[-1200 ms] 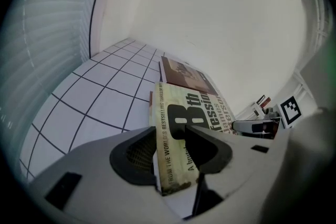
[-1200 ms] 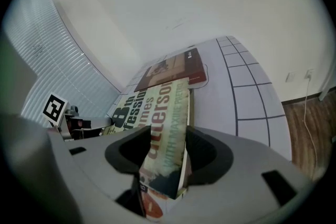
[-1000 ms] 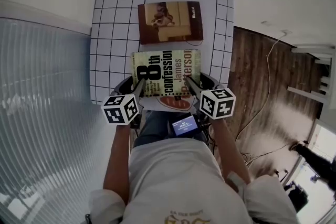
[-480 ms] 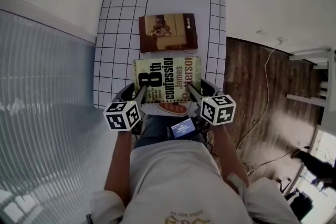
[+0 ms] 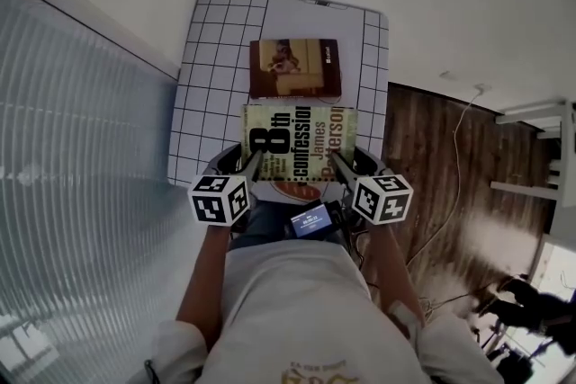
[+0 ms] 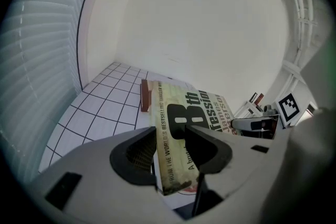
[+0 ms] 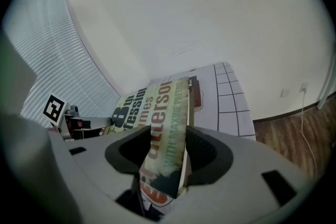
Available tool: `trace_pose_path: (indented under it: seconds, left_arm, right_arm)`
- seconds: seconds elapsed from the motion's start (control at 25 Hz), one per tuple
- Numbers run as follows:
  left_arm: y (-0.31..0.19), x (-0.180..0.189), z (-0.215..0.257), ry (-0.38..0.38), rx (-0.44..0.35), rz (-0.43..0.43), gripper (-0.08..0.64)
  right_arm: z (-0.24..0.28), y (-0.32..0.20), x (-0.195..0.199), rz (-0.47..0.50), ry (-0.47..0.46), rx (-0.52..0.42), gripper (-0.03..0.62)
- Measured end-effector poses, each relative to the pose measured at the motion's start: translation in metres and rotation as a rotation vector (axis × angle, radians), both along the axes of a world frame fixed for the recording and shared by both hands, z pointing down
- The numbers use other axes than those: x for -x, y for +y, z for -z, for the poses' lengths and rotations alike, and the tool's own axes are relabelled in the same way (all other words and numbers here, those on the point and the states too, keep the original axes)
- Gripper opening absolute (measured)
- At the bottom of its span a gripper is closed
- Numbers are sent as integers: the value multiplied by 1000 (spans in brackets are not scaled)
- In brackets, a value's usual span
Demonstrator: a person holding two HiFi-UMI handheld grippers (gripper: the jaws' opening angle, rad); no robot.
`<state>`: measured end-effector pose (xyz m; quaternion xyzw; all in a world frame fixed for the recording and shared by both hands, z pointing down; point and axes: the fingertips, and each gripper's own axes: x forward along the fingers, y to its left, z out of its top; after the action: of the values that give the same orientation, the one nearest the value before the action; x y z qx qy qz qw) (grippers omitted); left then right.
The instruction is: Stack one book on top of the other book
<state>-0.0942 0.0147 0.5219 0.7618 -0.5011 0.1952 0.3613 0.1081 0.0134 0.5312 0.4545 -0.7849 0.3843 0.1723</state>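
We hold the stiff, probably weighty yellow book [image 5: 300, 139] by its side edges, left tongs [image 6: 173, 148] and right tongs [image 7: 167, 157] clenched on it.

The yellow book [image 5: 299, 142] reads "8th confession James Patterson".

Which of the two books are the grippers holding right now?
The pale green paperback with the big black 8, clamped at its near corners by the left gripper and right gripper. The dark brown book lies free on the gridded table.
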Motion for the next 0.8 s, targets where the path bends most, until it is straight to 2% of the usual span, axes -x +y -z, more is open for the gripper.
trace_pose_path:
  seconds: [0.8]
  left_arm:
    - [-8,-12,21,-7,-37,-6,176]
  right_arm:
    - [20,-12,-12,4,-4,-35,212]
